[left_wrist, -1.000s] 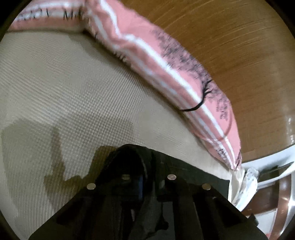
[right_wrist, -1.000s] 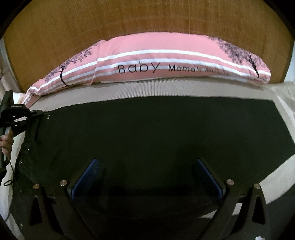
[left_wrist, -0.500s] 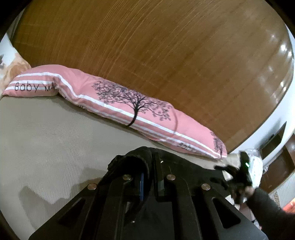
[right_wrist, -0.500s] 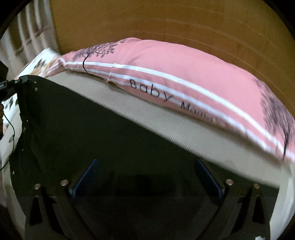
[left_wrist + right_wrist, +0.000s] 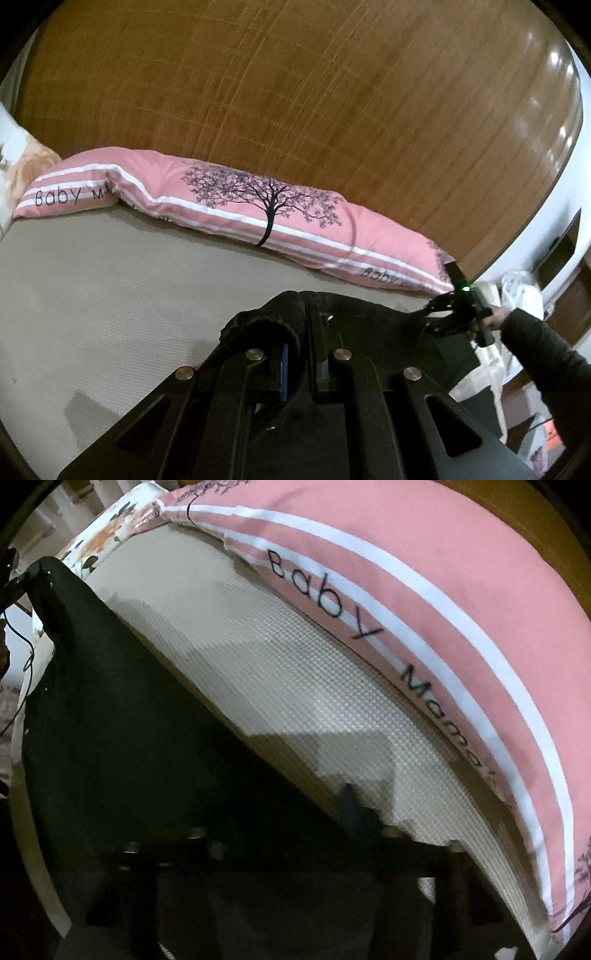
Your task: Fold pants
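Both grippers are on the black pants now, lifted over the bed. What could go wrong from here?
1. The left gripper pinches only a bunched edge of the black pants; that small bite could slip under tension.
2. The right gripper looks clamped at the far end, but the right wrist view is dark, so its hold is unconfirmed.
3. The pants hang close to the pink pillow; carrying them forward may drag across it.

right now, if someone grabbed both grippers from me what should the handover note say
Left gripper: shut on the waist end of the black pants, raised off the beige bedspread.
Right gripper: at the far end of the pants, seemingly gripping; its own view is too dark to confirm.
Pants hang stretched between both, in front of the pink pillow.
Done: both ends picked up. Left: lay them down and make the folds.
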### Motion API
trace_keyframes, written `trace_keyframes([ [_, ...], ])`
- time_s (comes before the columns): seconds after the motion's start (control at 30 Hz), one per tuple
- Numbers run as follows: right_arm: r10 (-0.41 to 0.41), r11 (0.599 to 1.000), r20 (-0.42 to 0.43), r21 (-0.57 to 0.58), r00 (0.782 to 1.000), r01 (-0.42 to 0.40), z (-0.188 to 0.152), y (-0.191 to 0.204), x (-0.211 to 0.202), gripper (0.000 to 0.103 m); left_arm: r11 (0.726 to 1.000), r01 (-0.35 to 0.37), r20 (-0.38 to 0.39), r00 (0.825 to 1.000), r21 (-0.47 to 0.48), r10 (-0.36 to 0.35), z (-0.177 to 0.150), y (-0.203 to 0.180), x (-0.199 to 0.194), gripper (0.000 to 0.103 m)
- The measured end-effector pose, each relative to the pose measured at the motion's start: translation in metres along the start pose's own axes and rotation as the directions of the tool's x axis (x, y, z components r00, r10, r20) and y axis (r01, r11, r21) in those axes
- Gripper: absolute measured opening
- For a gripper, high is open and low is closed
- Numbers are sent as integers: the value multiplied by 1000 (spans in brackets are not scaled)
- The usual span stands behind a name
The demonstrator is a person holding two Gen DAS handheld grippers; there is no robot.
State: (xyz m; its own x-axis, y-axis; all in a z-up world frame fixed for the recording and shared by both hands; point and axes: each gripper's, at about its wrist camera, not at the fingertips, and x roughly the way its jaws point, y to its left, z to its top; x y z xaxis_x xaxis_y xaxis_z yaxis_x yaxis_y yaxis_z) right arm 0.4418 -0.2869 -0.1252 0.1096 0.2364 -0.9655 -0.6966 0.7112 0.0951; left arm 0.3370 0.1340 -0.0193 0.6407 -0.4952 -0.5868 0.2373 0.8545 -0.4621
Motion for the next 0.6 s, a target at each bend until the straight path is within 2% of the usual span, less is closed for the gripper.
trace_keyframes([
  [0.03,-9,1000,21,11,1000,9,-5,1,-4,11,1000,-4,-3,1000,-1,4,0,0,1,8],
  [0.07,-12,1000,34,22,999,11,-8,4,-8,11,1000,-13,-4,1000,3,13,1,0,2,8],
  [0.13,-76,997,94,35,993,73,-19,15,-23,10,1000,-30,0,1000,7,30,2,1,0,8],
  [0.3,-225,972,223,119,949,202,-56,55,-70,9,997,-47,-9,999,65,48,-2,-1,-12,8],
  [0.43,-315,943,265,195,911,269,-84,92,-97,9,992,-41,-11,999,117,42,-16,-10,-36,8],
  [0.5,-356,927,274,227,893,300,-109,115,-109,9,990,-33,-12,999,136,35,-26,-16,-50,8],
  [0.57,-385,909,278,279,880,310,-139,138,-119,9,988,-23,-19,999,155,27,-39,-21,-64,9],
  [0.6,-392,904,278,295,877,310,-144,146,-118,9,986,-16,-30,999,165,22,-49,-22,-73,9],
])
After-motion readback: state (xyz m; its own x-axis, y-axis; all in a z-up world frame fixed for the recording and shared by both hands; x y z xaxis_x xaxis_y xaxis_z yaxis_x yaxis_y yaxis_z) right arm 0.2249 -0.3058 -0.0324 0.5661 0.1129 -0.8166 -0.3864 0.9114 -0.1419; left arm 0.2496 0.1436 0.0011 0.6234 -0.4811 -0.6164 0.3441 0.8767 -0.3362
